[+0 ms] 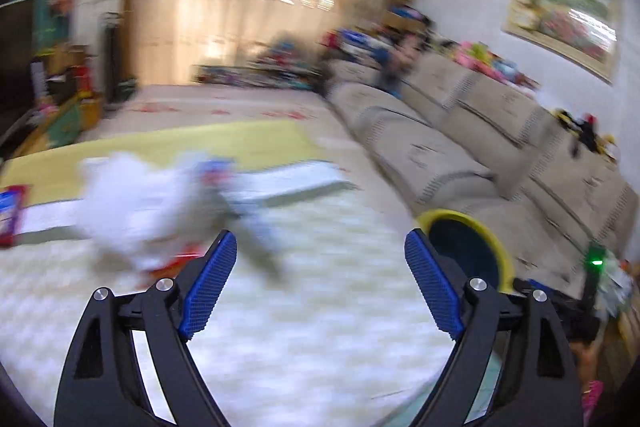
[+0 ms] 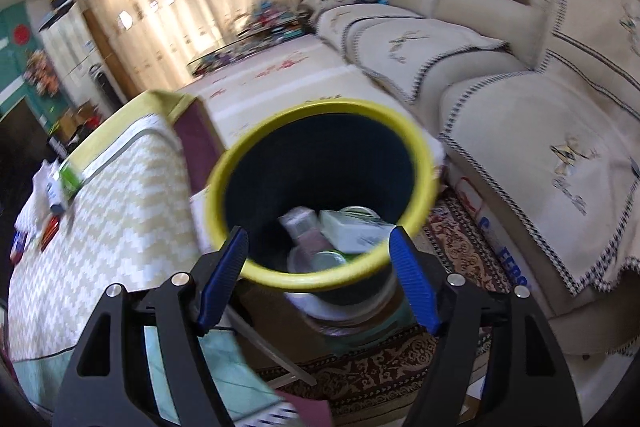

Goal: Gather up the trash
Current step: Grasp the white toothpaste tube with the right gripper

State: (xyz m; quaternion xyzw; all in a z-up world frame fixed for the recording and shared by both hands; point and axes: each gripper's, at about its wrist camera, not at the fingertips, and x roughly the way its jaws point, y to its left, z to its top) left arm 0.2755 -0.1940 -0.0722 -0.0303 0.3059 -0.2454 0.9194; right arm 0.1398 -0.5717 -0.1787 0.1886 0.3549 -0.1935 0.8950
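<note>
A dark bin with a yellow rim (image 2: 320, 187) stands on the floor between the table and the sofa, with a white box (image 2: 352, 231), a can and wrappers inside. My right gripper (image 2: 318, 247) is open and empty just above its near rim. My left gripper (image 1: 320, 255) is open and empty over the patterned tablecloth (image 1: 280, 307). A blurred white crumpled tissue heap (image 1: 128, 207) with a blue-red wrapper lies ahead of its left finger. The bin shows in the left wrist view (image 1: 468, 247) behind the right finger. More small trash (image 2: 56, 195) lies at the table's far left.
A long beige sofa (image 2: 520, 87) runs along the right, close to the bin. A patterned rug (image 2: 400, 367) lies under the bin. A red-blue packet (image 1: 10, 215) sits at the table's left edge. Toys are piled at the far end of the room (image 1: 360, 43).
</note>
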